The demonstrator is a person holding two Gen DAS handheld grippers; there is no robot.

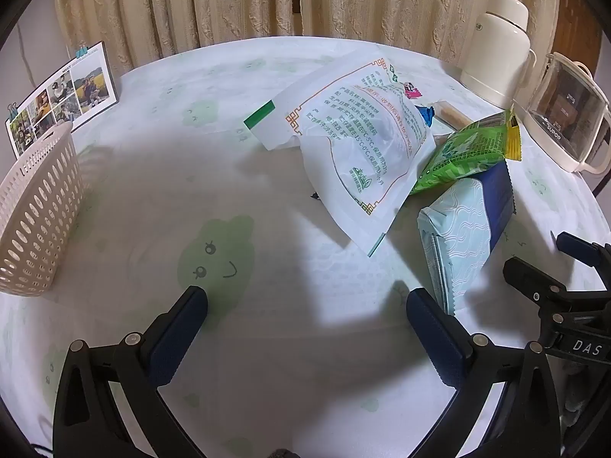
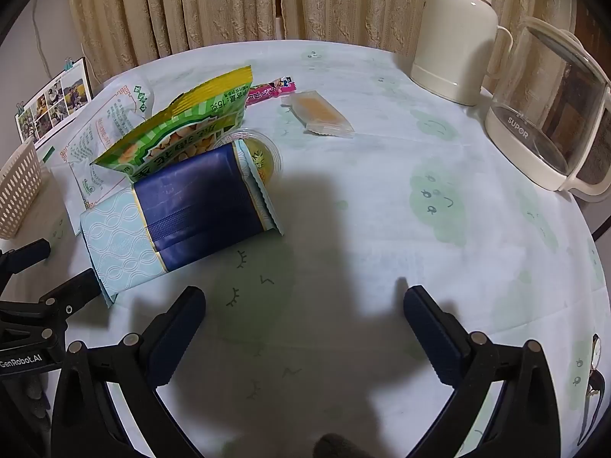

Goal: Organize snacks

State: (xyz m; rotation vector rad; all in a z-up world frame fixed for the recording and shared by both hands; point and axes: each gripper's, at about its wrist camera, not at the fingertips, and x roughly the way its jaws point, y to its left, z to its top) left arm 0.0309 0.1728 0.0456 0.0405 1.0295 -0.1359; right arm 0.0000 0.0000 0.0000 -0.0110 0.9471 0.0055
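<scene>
Left gripper: black frame, blue pads, jaws spread wide, empty, above the round table with pale cloud-print cloth. Right gripper: same build, jaws spread, empty. Just ahead: navy and pale-blue wavy-pattern snack pack, lying flat. Resting on it: green and yellow crisp bag. Beside these: large white printed pouch, clear plastic jelly cup, pink candy stick, clear-wrapped orange biscuit. Far left: beige perforated plastic basket, well apart from the snacks. Rear right: cream thermos jug, glass kettle

Black hand-held gripper, navy ribbed pads, silver screws.
</scene>
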